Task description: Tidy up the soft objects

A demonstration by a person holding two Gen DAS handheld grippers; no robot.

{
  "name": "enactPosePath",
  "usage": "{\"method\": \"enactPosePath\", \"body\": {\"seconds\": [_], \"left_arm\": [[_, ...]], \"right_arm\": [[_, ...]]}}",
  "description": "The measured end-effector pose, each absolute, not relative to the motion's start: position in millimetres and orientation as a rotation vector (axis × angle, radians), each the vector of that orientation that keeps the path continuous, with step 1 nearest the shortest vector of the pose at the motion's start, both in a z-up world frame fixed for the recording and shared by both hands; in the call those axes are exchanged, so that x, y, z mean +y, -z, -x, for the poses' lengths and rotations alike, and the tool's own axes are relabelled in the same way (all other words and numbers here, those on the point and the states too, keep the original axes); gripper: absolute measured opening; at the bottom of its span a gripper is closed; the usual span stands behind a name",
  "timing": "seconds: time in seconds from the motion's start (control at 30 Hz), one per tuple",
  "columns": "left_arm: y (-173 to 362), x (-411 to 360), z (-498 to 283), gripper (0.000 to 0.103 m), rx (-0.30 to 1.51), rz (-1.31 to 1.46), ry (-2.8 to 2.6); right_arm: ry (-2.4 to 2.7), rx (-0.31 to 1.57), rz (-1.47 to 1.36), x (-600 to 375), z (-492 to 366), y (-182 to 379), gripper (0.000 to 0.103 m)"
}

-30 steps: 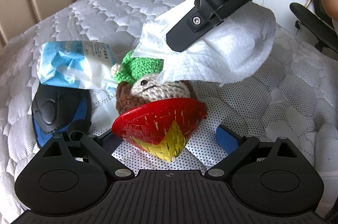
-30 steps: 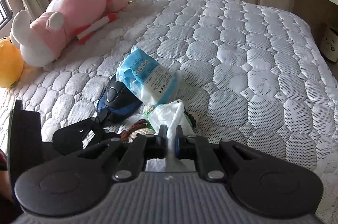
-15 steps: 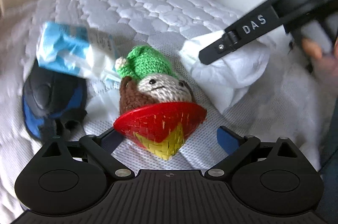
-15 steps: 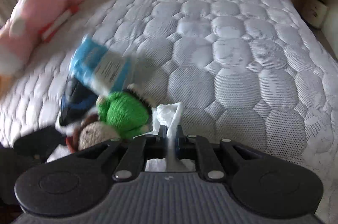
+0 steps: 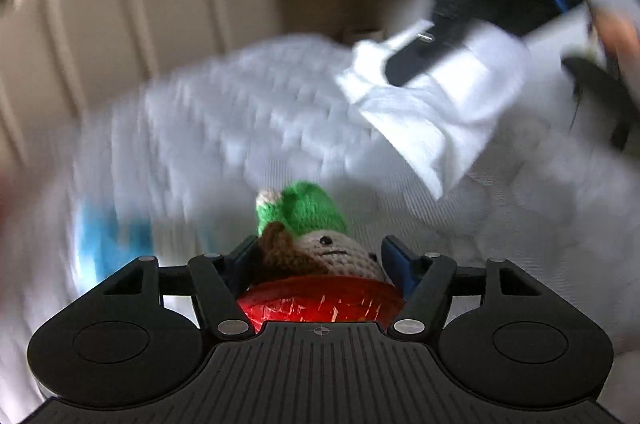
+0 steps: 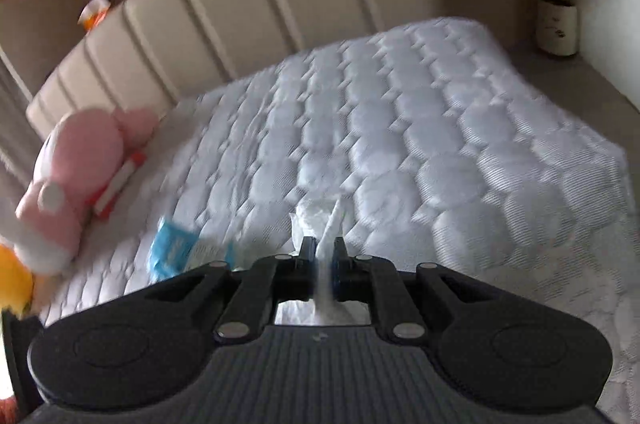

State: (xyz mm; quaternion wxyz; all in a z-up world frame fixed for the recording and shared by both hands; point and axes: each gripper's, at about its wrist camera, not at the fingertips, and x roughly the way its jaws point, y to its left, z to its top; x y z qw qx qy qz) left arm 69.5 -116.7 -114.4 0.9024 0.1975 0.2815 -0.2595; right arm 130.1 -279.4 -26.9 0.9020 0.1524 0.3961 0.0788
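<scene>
Closing on the crocheted doll (image 5: 320,256) at lower centre, the left gripper (image 5: 320,264) straddled it, pads beside its head, contact uncertain. The right gripper (image 6: 323,260), upper right, stayed clamped on the white tissue (image 5: 436,120).

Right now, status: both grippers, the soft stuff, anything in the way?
Left gripper closing around crochet doll. Right gripper shut on white tissue, held above mattress. Nothing blocking; left view blurred.
</scene>
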Motion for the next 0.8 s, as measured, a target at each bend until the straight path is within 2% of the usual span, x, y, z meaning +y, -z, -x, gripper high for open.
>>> {"method": "enactPosePath", "body": {"seconds": [0.13,0.17,0.23,0.33,0.5,0.7,0.8], "left_arm": [[118.3,-143.0,-43.1,0.076,0.456,-0.658,0.627],[119.0,-141.8,-32.8,0.079,0.442,-0.678,0.659],[121.1,-136.7,-13.4,0.092,0.432,-0.687,0.704],[116.4,-118.6,0.4,0.094,0.468,-0.581,0.755],[106.2,-91.2,-14.8,0.095,0.534,-0.37,0.817],[86.0,-54.6,-37.7,0.097,0.578,-0.152,0.825],[82.4,-42.5,-50.8,0.097,0.584,-0.126,0.762]], "right_arm": [[-0.149,0.813,-0.365,-294.0,-128.7,28.8,0.009],[-0.157,0.819,-0.374,-294.2,-129.4,29.7,0.009],[-0.18,0.827,-0.379,-290.4,-130.8,30.4,0.009],[-0.277,0.871,-0.385,-273.6,-131.3,32.5,0.009],[-0.373,1.049,-0.322,-240.4,-137.1,54.6,0.008],[-0.109,1.06,-0.09,-249.4,-135.3,55.3,0.01],[-0.023,1.042,-0.093,-265.4,-137.7,57.1,0.01]]}}
